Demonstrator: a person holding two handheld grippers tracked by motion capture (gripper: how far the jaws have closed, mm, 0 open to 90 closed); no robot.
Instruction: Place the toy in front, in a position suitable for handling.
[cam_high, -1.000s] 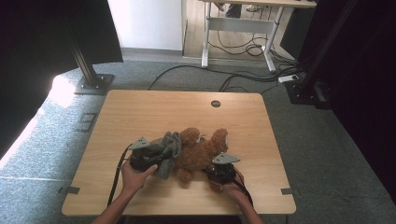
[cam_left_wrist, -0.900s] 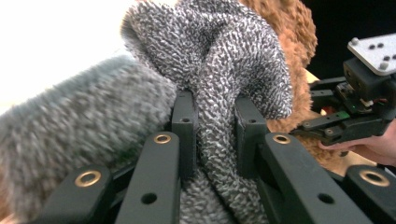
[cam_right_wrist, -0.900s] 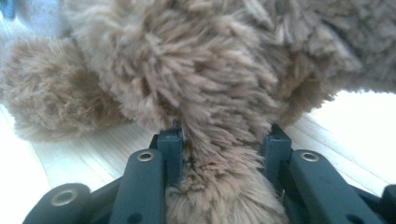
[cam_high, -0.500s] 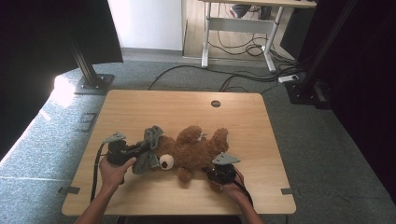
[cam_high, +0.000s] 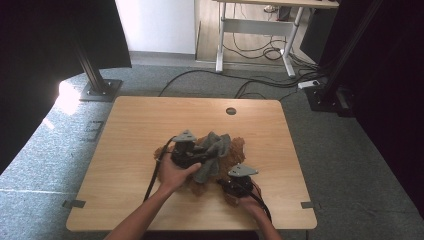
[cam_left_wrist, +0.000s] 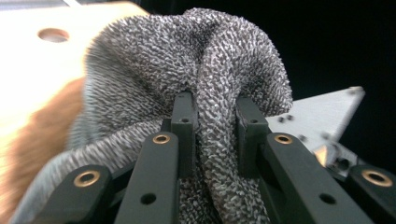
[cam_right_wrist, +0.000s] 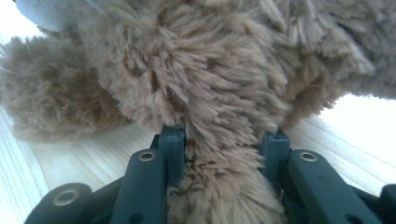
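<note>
A brown plush bear (cam_high: 239, 148) lies at the middle of the wooden table (cam_high: 150, 120), mostly under a grey knit cloth (cam_high: 216, 150). My left gripper (cam_high: 199, 156) hangs over the bear's left part, shut on a fold of that cloth. In the left gripper view the knit cloth (cam_left_wrist: 187, 56) bunches up between the jaws of the left gripper (cam_left_wrist: 215, 107). My right gripper (cam_high: 230, 184) sits near the table's front edge, shut on a limb of the bear. The right gripper view shows the right gripper (cam_right_wrist: 224, 140) pinching brown bear fur (cam_right_wrist: 201, 70) just above the tabletop.
A round cable hole (cam_high: 231, 111) sits at the table's far side. The right gripper's grey plate (cam_left_wrist: 322, 116) appears close beside the cloth. On the carpet beyond stand a black post base (cam_high: 97, 90), another desk's legs (cam_high: 220, 55) and loose cables (cam_high: 260, 85).
My left gripper swung out to the left with the cloth, baring the bear's face, then came back right and up over the bear, covering it. The right gripper stayed put.
</note>
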